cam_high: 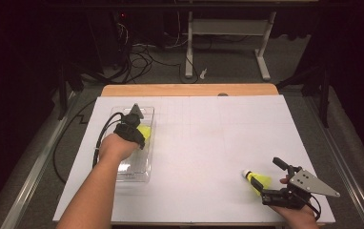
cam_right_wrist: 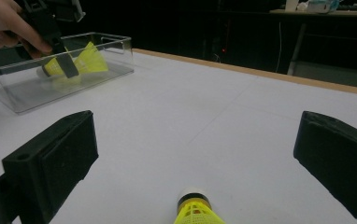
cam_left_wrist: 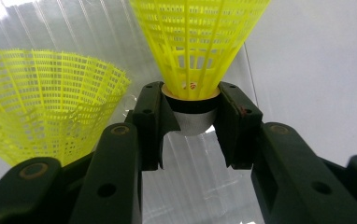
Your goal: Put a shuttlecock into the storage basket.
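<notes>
Left tongs [cam_left_wrist: 193,119]: matte black jaws with flat pads, pinching a yellow shuttlecock [cam_left_wrist: 196,46] by its cork base, one pad on each side of the black band, rounded white tip poking out below the pads. Skirt is a yellow plastic mesh cone, fine grid with straight ribs, flaring away from the tongs. Second shuttlecock [cam_left_wrist: 41,102], same yellow mesh, lies just beside the left jaw, open skirt towards the camera; can't tell if it touches the gripped one. Both sit inside the clear box [cam_high: 144,164], a rectangular, rigid transparent plastic tray with straight walls and a glossy ribbed floor, at the left side of the surface [cam_high: 204,138]. In the high view the left tongs [cam_high: 139,125] reach down into the far half of the box, hand on top, black cable looping off to the left. Surface is a flat matte white sheet with faint grid lines and a wood strip at the far edge. Right tongs [cam_right_wrist: 193,154]: spread wide, gripping nothing, thick black pads well apart. Third shuttlecock [cam_right_wrist: 194,210] lies on its side on the bare surface between those jaws, close to the camera, white cap and black band pointing away from the tongs, touching neither pad. High view puts it [cam_high: 257,181] at the near right of the surface, well apart from the box, skirt end towards the right tongs [cam_high: 268,183].
</notes>
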{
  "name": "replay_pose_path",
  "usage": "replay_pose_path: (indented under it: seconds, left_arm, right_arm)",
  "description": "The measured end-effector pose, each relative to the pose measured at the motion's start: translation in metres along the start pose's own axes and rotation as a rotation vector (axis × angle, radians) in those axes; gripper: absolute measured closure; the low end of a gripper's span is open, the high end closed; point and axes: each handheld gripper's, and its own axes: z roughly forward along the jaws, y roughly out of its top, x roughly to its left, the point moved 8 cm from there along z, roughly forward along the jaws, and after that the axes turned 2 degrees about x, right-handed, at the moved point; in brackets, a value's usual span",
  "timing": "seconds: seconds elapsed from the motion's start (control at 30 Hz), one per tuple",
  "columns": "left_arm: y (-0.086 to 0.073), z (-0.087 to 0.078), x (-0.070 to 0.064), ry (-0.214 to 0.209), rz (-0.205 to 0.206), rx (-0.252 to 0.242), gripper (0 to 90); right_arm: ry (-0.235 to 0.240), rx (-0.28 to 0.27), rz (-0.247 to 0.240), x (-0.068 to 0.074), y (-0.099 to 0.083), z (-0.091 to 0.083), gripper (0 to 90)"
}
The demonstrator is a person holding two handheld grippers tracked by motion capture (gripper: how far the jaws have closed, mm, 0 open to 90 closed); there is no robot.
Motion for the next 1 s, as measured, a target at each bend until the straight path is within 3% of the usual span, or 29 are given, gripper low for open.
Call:
replay_pose_path:
  seconds: [0.63,0.83,1.0]
  left_arm:
    - [-0.0015,0.0091,0.0012,0.013,0.015,0.019,63.9]
    - [-0.0019,0.0082,-0.0029,0.016,0.04,0.015,59.0]
    - [-0.0032,0.0036,-0.0025,0.008,0.037,0.012,56.2]
  right_arm:
    - [0.0,0.002,0.0,-0.0001,-0.0003,0.0003,0.4]
    - [-0.001,0.0,0.001,-0.0001,0.0001,0.0,0.4]
    - [0.001,0.0,0.001,0.0001,0.0001,0.0001,0.4]
